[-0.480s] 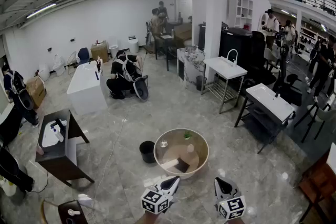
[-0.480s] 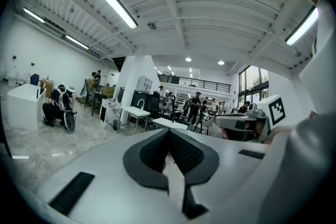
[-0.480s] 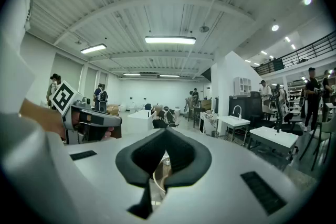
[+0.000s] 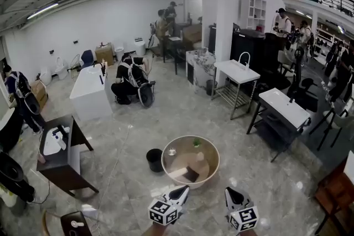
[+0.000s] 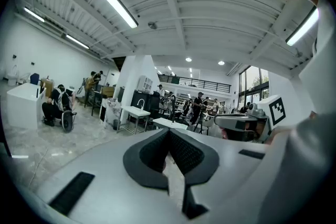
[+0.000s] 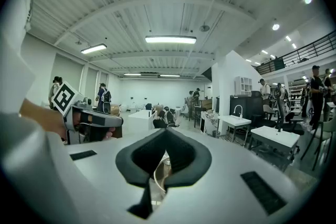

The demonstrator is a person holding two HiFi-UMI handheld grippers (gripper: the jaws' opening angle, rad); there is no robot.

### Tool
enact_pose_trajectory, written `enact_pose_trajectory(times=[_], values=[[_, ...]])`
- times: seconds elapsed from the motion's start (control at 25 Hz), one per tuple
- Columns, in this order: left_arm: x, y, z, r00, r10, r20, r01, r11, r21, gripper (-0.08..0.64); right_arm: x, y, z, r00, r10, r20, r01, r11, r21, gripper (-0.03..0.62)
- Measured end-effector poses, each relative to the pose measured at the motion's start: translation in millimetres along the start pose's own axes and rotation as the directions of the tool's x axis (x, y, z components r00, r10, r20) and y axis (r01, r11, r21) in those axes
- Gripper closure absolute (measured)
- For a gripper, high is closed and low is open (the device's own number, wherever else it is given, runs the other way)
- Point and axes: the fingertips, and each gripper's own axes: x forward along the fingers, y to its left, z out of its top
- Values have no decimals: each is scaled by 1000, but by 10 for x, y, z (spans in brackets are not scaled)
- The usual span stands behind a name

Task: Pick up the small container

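Observation:
A round wooden table [image 4: 211, 152] stands just ahead of me in the head view. On it are a small pale container [image 4: 172, 151] near the left rim, a small green thing [image 4: 196, 142], a small white thing [image 4: 201, 156], and a black pad [image 4: 191, 174] on a white sheet. My left gripper [image 4: 182, 191] and right gripper [image 4: 229, 192] hang side by side short of the table's near rim, both shut and holding nothing. The left gripper view shows shut jaws [image 5: 168, 131] with the right gripper [image 5: 247, 126] beside them. The right gripper view shows shut jaws [image 6: 165, 131] and the left gripper [image 6: 86, 120].
A black bucket [image 4: 155, 160] stands on the floor against the table's left side. A dark washstand [image 4: 61, 146] is at the left, white sink units [image 4: 287, 108] at the right. A person crouches [image 4: 131, 81] farther back by a white bathtub [image 4: 91, 88].
Both grippers hold their place. Only people in the background have shifted slightly.

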Motion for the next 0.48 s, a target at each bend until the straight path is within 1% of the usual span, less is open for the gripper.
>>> enact_pose_trajectory(times=[0.24, 0.48], values=[[62, -79, 13, 999, -30, 17, 30, 1000, -6, 546, 31, -38, -3, 1000, 11, 10, -11, 999, 39, 580], [126, -110, 17, 1000, -24, 18, 24, 1000, -9, 545, 23, -102, 2, 1000, 22, 20, -23, 999, 45, 580]])
